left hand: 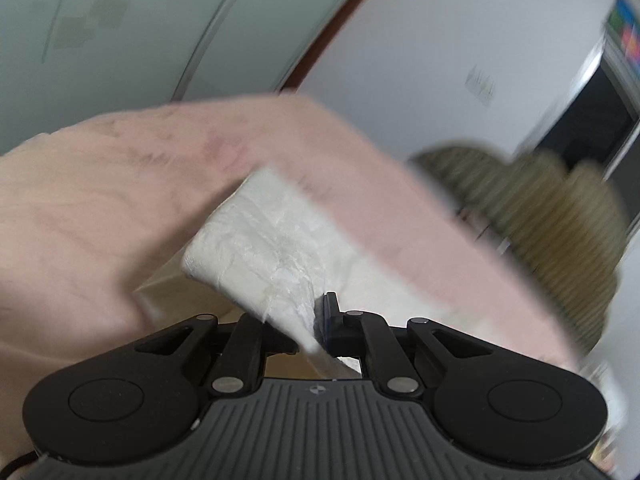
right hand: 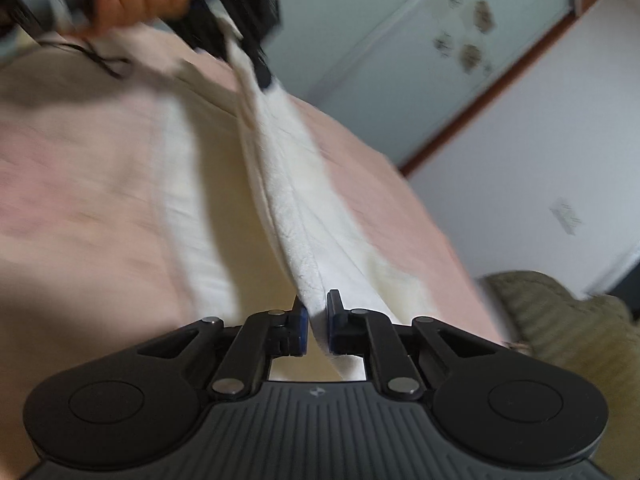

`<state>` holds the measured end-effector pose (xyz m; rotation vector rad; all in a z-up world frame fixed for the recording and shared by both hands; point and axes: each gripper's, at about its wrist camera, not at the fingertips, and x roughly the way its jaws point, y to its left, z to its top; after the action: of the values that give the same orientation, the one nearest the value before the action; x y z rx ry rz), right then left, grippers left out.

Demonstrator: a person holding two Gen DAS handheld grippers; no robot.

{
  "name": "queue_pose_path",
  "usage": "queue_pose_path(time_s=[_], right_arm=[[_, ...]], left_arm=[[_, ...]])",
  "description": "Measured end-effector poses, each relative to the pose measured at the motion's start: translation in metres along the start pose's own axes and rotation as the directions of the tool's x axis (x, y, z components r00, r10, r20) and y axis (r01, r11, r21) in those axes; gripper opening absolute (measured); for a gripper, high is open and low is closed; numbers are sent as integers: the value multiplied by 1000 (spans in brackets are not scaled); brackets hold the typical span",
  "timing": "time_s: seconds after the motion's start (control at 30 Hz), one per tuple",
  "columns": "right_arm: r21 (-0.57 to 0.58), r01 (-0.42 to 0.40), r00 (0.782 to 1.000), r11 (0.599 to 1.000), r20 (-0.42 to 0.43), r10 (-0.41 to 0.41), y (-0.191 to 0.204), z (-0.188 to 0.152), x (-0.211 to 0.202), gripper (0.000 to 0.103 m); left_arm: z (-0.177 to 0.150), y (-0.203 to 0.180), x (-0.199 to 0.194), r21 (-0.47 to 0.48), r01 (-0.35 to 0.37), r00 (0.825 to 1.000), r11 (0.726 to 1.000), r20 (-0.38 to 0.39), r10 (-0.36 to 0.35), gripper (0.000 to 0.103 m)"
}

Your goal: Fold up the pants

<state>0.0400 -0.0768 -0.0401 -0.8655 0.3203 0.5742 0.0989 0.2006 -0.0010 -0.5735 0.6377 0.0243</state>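
The pants (right hand: 296,208) are white, fleecy fabric, held up above a pink bed sheet (right hand: 80,184). My right gripper (right hand: 317,316) is shut on one end of the fabric edge. The stretched edge runs up to my left gripper (right hand: 256,60), seen at the top of the right wrist view, shut on the other end. In the left wrist view my left gripper (left hand: 316,320) pinches the white pants (left hand: 260,248), which hang in a folded slab in front of the camera. Both views are motion-blurred.
The pink sheet (left hand: 100,220) covers the bed under the pants. An olive ribbed pillow or cushion (left hand: 560,220) lies at the bed's right end, also in the right wrist view (right hand: 568,328). Wardrobe doors (right hand: 440,40) and a white wall stand behind.
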Motion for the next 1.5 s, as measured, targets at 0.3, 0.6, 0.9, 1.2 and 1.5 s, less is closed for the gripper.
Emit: queue_pose_path(time_s=[0.3,0.6,0.9,1.2,1.5], right_arm=[[56,-68,997,996,-42,70,7,-3,13,9],[104,-87,996,991,-16,89,4,-13,-7,25],[694,-147,979,705,1,203,-95,-95,-29,75],[976,30,996,217,-11,-89,-180,-212,-76,76],[916,0,990,-402,-56,-128,-260,-349,-46,78]], left_arm=[[-17,5,11,76,-83,996,994,27,81,22],[-11,-4,-25,68,-323,919,944,259,296,54],[-39,-93,-21,351,-239,951,905,273,145,61],[-132,-183,22,657,110,990,746,-10,-137,65],[-172,-193,51,759,95,990,644,-4,-141,69]])
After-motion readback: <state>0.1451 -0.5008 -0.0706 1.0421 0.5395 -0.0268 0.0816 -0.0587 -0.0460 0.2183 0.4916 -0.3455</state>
